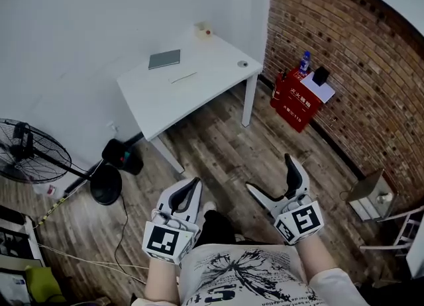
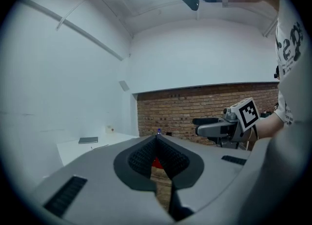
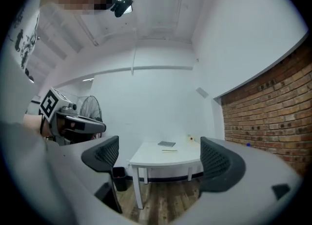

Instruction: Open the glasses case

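A flat dark grey glasses case lies closed near the far edge of the white table. It also shows small in the left gripper view as the glasses case and in the right gripper view as the glasses case. Both grippers are held over the wooden floor, well short of the table. My left gripper is shut with nothing between its pads, its tips meeting at the left gripper. My right gripper stands wide open and empty, and the table shows between the pads of the right gripper.
On the table are a thin pale strip, a small cup and a small round object. A red box stands by the brick wall. A fan, a black bin and floor cables are on the left.
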### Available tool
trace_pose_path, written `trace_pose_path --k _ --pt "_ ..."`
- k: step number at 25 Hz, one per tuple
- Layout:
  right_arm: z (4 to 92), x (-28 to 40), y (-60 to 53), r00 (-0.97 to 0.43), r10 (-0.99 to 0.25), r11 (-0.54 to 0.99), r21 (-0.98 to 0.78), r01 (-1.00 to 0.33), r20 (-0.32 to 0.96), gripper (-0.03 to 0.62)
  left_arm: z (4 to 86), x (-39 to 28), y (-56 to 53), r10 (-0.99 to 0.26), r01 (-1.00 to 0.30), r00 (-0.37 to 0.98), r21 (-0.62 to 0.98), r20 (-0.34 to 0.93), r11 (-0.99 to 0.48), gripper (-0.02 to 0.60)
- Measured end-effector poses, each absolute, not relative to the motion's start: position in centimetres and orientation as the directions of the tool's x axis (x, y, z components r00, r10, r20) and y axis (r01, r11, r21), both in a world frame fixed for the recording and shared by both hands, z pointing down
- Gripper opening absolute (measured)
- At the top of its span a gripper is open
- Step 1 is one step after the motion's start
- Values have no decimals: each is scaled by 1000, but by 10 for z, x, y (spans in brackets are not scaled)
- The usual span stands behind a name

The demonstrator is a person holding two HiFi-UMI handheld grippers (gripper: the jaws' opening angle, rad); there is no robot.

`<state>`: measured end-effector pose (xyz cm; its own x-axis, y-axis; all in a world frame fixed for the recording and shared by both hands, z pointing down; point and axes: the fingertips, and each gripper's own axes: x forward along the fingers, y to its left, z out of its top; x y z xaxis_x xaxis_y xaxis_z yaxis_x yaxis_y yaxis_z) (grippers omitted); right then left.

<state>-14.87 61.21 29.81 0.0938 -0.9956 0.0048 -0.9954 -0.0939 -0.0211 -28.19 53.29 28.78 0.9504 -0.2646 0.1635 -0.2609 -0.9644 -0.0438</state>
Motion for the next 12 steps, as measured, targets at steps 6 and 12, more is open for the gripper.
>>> trace_pose_path --k 6,12 --pt "307 -112 559 111 -993 -113 -38 -993 44 537 298 -251 481 -267 -266 945 -31 190 -963 14" --pt "321 -71 467 120 -990 -126 -76 -989 76 537 310 -208 385 -258 -264 945 5 202 -964 14"
